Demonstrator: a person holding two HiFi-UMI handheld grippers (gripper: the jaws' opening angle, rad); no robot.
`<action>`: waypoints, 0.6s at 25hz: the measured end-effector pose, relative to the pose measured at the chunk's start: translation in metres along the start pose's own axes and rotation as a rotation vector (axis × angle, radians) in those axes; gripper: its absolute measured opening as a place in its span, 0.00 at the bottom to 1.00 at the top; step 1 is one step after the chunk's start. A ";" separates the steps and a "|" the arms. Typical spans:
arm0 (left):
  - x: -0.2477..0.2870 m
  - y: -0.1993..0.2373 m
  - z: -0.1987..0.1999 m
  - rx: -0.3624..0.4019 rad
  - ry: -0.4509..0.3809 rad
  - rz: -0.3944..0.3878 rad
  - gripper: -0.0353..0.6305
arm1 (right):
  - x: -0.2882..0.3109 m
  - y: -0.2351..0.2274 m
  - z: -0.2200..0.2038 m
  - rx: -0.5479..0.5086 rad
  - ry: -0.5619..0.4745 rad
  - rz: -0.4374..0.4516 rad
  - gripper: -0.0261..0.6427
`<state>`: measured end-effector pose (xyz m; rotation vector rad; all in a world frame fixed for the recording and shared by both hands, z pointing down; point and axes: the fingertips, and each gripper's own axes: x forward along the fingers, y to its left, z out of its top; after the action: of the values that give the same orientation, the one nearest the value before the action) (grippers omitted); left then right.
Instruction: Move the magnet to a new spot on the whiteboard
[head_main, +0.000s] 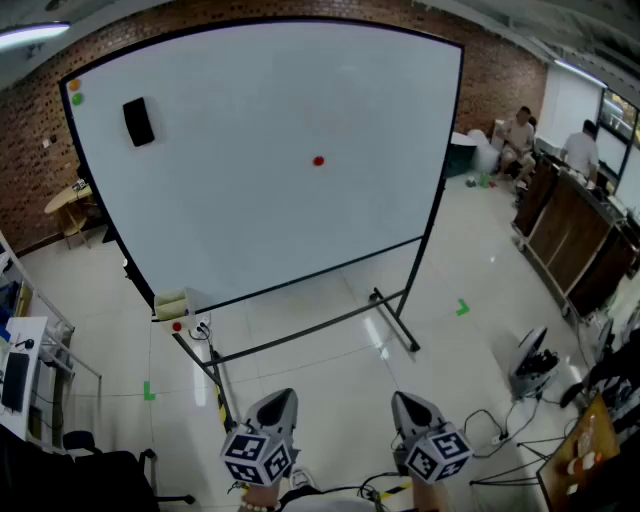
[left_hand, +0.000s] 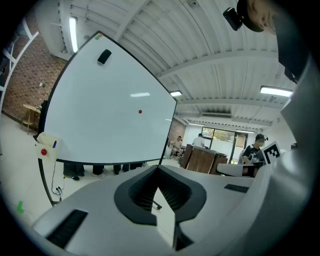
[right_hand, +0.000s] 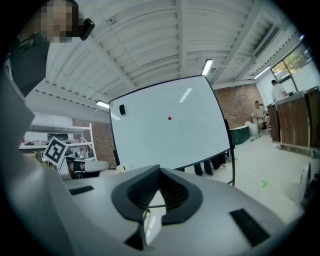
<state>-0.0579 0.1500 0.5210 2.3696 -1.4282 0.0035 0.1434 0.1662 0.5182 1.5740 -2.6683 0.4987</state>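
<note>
A small red magnet (head_main: 318, 160) sticks near the middle of the big whiteboard (head_main: 250, 220) on its wheeled stand. Both grippers are low in the head view, well short of the board. My left gripper (head_main: 277, 400) and my right gripper (head_main: 408, 400) both point toward it, shut and holding nothing. The left gripper view has the magnet (left_hand: 140, 111) far beyond the closed left gripper (left_hand: 157, 171). Far off above the closed right gripper (right_hand: 160, 171), the right gripper view also catches the magnet (right_hand: 169, 118).
A black eraser (head_main: 138, 122) and two small magnets, orange and green (head_main: 75, 93), sit at the board's upper left. A tray (head_main: 172, 304) hangs at its lower left corner. The stand's foot (head_main: 396, 320) juts onto the tiled floor. Cables and a device (head_main: 530, 366) lie at right. People (head_main: 518, 135) sit at the back.
</note>
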 end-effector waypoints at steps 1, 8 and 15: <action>0.000 0.006 0.001 0.001 0.004 -0.005 0.04 | 0.005 0.004 -0.001 0.001 -0.001 -0.006 0.06; 0.005 0.046 0.013 0.019 0.018 -0.056 0.04 | 0.040 0.027 -0.003 -0.005 -0.010 -0.050 0.06; 0.024 0.073 0.023 0.022 0.031 -0.099 0.04 | 0.068 0.036 -0.006 -0.003 -0.007 -0.083 0.06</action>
<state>-0.1129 0.0920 0.5274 2.4451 -1.3015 0.0297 0.0780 0.1260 0.5256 1.6796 -2.5945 0.4869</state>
